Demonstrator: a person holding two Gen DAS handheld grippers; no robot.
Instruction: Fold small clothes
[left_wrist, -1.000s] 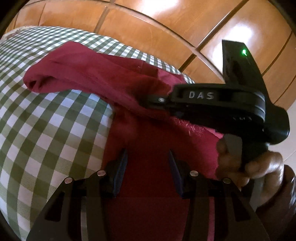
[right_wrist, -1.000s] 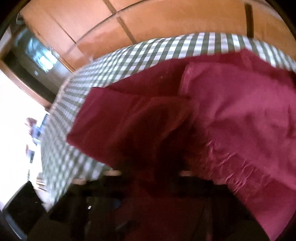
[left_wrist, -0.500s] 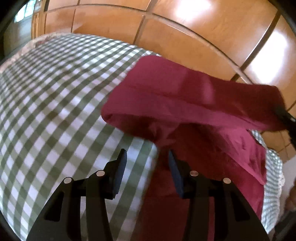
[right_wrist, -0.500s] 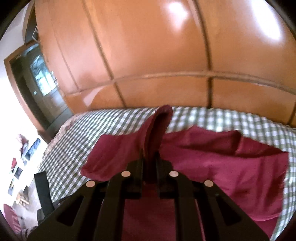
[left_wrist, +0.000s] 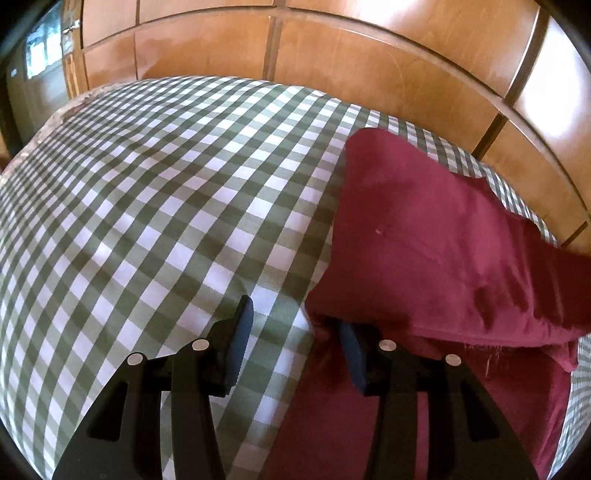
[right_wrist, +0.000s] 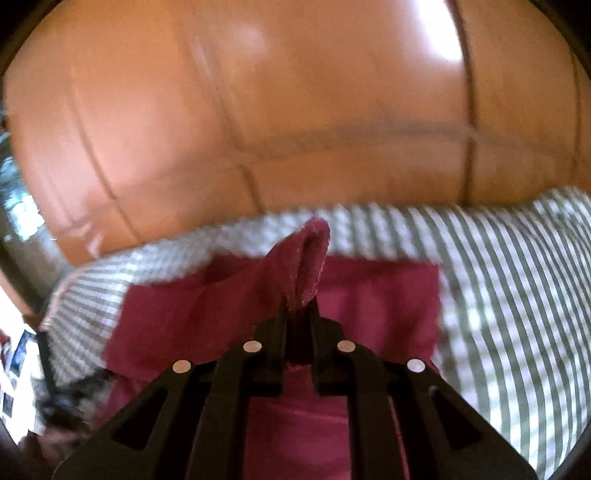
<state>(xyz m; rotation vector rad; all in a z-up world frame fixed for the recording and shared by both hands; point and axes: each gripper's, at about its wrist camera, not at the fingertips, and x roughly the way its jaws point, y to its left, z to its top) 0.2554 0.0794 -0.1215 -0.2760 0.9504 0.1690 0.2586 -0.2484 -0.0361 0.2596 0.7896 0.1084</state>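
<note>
My right hand-held gripper (right_wrist: 298, 314) is clamped on a raised fold of the maroon garment (left_wrist: 436, 251), which lies on the checked table (left_wrist: 166, 192); my left hand-held gripper (left_wrist: 295, 332) hovers with fingers apart at its edge.

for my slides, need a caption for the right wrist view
Right gripper pinching a fold of maroon cloth above the checked tablecloth.

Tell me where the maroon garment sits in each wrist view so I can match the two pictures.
Left wrist view: the maroon garment fills the right half, lying on the cloth beyond the open left claw.
Right wrist view: it spreads across the lower centre, a pinched ridge rising from the shut right claw.
Shared landmark: the green-checked tablecloth.
</note>
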